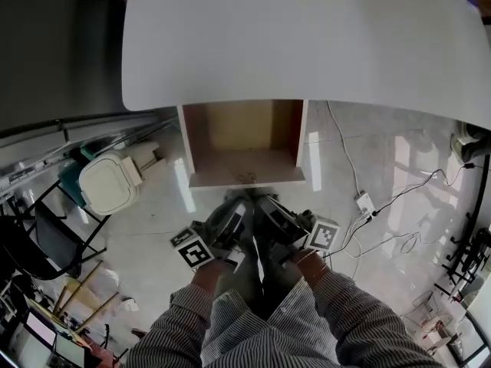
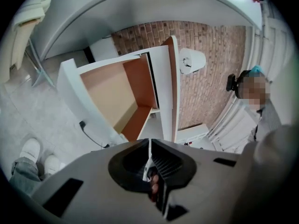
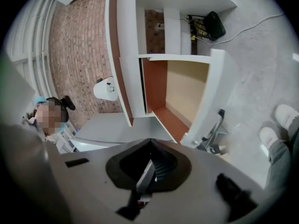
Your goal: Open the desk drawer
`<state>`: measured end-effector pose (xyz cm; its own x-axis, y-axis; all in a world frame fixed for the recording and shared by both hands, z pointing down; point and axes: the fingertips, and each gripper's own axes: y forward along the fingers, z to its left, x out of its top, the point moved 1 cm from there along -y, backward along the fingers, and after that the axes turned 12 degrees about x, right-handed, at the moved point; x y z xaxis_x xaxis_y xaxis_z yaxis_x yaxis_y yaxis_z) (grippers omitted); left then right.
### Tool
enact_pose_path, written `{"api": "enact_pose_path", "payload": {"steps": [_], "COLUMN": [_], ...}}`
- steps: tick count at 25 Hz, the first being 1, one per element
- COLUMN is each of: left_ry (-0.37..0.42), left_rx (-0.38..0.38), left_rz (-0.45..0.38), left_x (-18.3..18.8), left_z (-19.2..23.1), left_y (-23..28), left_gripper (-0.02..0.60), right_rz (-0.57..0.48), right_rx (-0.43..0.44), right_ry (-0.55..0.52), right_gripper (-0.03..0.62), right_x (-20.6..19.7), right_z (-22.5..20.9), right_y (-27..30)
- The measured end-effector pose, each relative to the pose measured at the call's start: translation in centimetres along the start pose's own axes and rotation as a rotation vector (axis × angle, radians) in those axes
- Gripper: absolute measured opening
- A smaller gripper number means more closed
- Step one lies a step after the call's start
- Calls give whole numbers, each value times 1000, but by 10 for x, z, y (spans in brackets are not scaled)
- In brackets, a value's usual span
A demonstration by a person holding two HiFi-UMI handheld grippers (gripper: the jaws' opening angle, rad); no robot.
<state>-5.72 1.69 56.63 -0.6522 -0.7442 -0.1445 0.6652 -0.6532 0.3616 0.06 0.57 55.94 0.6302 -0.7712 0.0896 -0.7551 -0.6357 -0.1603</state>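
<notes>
The desk drawer (image 1: 244, 140) stands pulled out from under the white desk top (image 1: 307, 37), its wooden inside empty. My two grippers hang side by side just in front of the drawer's front edge, apart from it: left gripper (image 1: 232, 211), right gripper (image 1: 266, 210), both blurred. In the left gripper view the jaws (image 2: 149, 143) meet with nothing between them, and the open drawer (image 2: 110, 90) lies ahead with its dark handle (image 2: 91, 132) low on the front. In the right gripper view the jaws (image 3: 150, 143) are also together and empty, facing the drawer (image 3: 187, 90).
A white-seated chair (image 1: 107, 182) and black frames (image 1: 46, 228) stand on the glossy floor at left. Cables and a power strip (image 1: 364, 203) lie at right. A person (image 2: 254, 97) stands by the brick wall (image 3: 79, 55) behind the desk. My shoes (image 3: 280, 120) show below.
</notes>
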Motion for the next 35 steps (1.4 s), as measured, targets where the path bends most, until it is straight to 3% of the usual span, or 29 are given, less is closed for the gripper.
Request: {"api": "enact_pose_path", "payload": {"steps": [5,11,16,21,26,31,35], "left_ry": [110,268,284,333,436,511,586], "left_rx": [-64,-115,-216,-304,-267,-263,-282], "left_rz": [29,2,43,67,74,-24,-85], "left_x": [14,44,63,75,86,108,120], "left_z": [-47,-99,-140,-191,-213,-246,-281], "left_y": [0,-6,-3,-10,0,-12,-21], "left_gripper": [26,26,26,23,23,23,23], "right_rz": [-25,-7,77,152,264,304,370], "right_rx": [58,70,14,30,81,135,124], "right_ry": [-86,-268,-374,-450,-526,-577,-670], "right_gripper": [17,15,17,17,17,17,17], "right_x": [28,52,60,64,84,79,73], "right_z": [39,102,126,163,196,240,269], "right_y": [18,50,53,70,99,114,121]}}
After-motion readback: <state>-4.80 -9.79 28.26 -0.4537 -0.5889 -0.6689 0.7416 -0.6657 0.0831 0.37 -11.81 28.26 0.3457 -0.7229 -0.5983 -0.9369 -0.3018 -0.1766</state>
